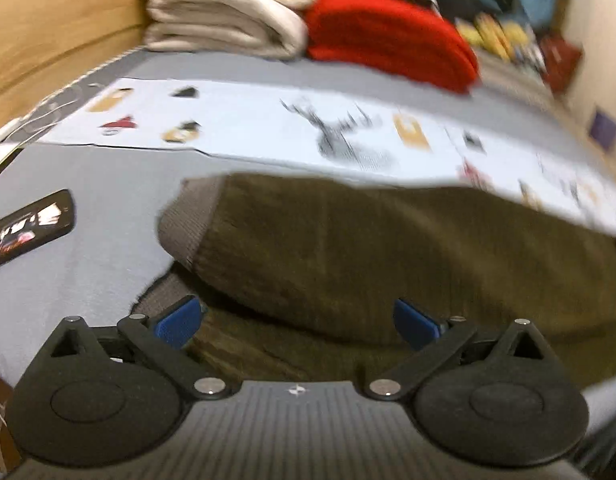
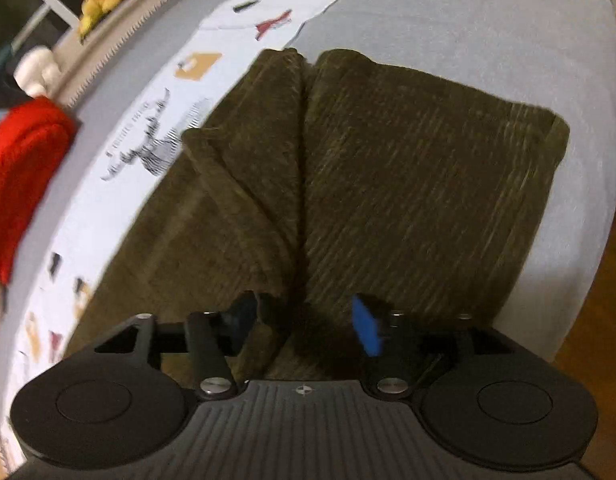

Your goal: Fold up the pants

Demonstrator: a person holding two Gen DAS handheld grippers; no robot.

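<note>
Right wrist view: one pair of olive-brown corduroy pants (image 2: 388, 184), ribbed and soft, lies folded into a thick rectangle on a smooth grey bed sheet (image 2: 488, 24). A long crease runs down its middle. The right gripper (image 2: 303, 324) hovers low over the near edge, its jaws partly apart, with nothing pinched between the two blue pads. Beside the pants lies one white cloth (image 2: 107, 208) printed with a deer and small pictures.

Left wrist view: the same pants (image 1: 388, 260) show a ribbed waistband at the left. The left gripper (image 1: 295, 320) stands spread wide and empty above them. Further off sit one stack of cream folded fabric (image 1: 227, 12), one red knit garment (image 1: 388, 36) and one dark phone (image 1: 27, 228).
</note>
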